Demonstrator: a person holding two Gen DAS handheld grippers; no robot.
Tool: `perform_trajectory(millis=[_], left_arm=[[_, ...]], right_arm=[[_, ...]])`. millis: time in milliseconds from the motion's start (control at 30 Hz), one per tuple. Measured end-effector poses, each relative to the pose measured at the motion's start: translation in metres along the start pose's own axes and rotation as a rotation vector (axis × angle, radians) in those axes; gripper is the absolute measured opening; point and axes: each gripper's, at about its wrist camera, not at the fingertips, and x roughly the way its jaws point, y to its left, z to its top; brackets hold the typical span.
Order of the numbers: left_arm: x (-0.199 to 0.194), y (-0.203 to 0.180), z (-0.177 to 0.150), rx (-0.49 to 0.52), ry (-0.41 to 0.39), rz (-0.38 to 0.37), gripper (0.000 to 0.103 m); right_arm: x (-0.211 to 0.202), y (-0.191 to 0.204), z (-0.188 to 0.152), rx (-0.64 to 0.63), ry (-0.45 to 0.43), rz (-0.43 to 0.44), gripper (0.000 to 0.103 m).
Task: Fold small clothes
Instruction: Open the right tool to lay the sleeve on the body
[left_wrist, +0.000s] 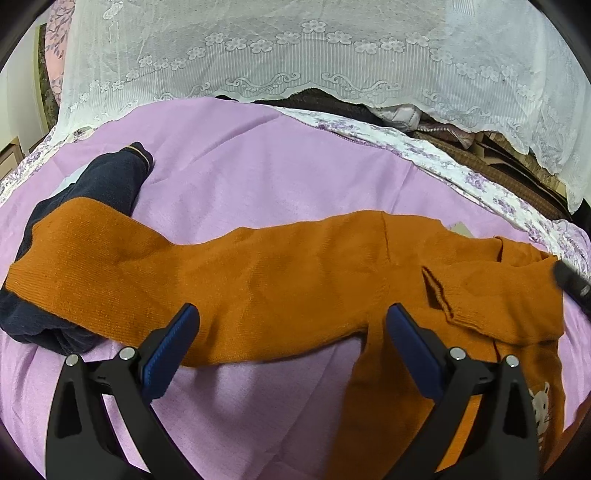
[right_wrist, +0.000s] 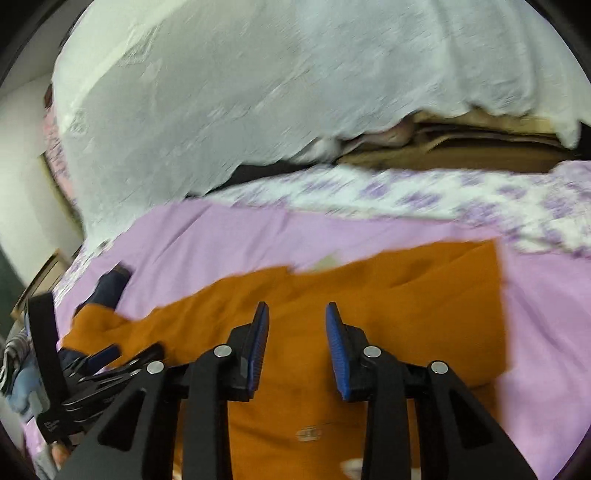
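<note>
An orange knit sweater with navy cuffs and hem lies spread across the lilac blanket, one long sleeve stretched to the left. A pale cat motif shows on its front at the lower right. My left gripper is wide open just above the sleeve's near edge, holding nothing. In the blurred right wrist view, my right gripper hovers over the sweater's body, its blue pads apart with no cloth between them. The left gripper appears there at the far left.
A white lace cover drapes over piled bedding at the back. A purple-flowered sheet borders the blanket on the right, with brown fabrics beyond it. Bare blanket lies in front of and behind the sweater.
</note>
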Motion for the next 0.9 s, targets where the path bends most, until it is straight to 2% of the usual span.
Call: perform_trajectory(millis=[100,167,233,267,300,367,500,633,667,700,767,900], left_arm=[[0.002,-0.002,-0.002,0.013,0.002,0.010,0.099],[0.003,-0.002,-0.003,0.017,0.003,0.017,0.099],[0.004,-0.002,-0.003,0.018,0.007,0.017,0.099],[0.004,-0.001,-0.003,0.017,0.008,0.016,0.099],[0.004,-0.001,-0.003,0.017,0.010,0.017,0.099],[0.005,0.001,-0.003,0.010,0.012,0.017,0.099],[0.007,0.004,-0.002,-0.003,0.024,0.007,0.099],[0.007,0.008,-0.002,-0.015,0.027,0.010,0.099],[0.007,0.010,-0.001,-0.018,0.028,0.009,0.099],[0.007,0.012,-0.001,-0.025,0.030,0.011,0.099],[0.007,0.016,0.000,-0.036,0.038,0.013,0.099],[0.002,0.028,0.003,-0.074,0.045,0.012,0.099]], right_arm=[[0.002,-0.038,0.001,0.063,0.025,-0.106,0.031],[0.019,-0.063,-0.008,0.104,0.094,-0.182,0.031],[0.043,-0.078,-0.019,0.121,0.202,-0.217,0.031],[0.053,-0.086,-0.026,0.138,0.229,-0.202,0.031],[0.050,-0.085,-0.026,0.122,0.201,-0.206,0.031],[0.046,-0.077,-0.019,0.118,0.206,-0.226,0.033],[0.044,-0.039,-0.010,0.058,0.186,-0.152,0.033],[0.069,-0.003,-0.012,-0.009,0.236,-0.097,0.036],[0.079,0.006,-0.017,-0.046,0.265,-0.118,0.041],[0.085,0.013,-0.022,-0.093,0.268,-0.151,0.041],[0.080,0.017,-0.021,-0.110,0.239,-0.176,0.041],[0.065,0.028,-0.015,-0.087,0.172,-0.106,0.043]])
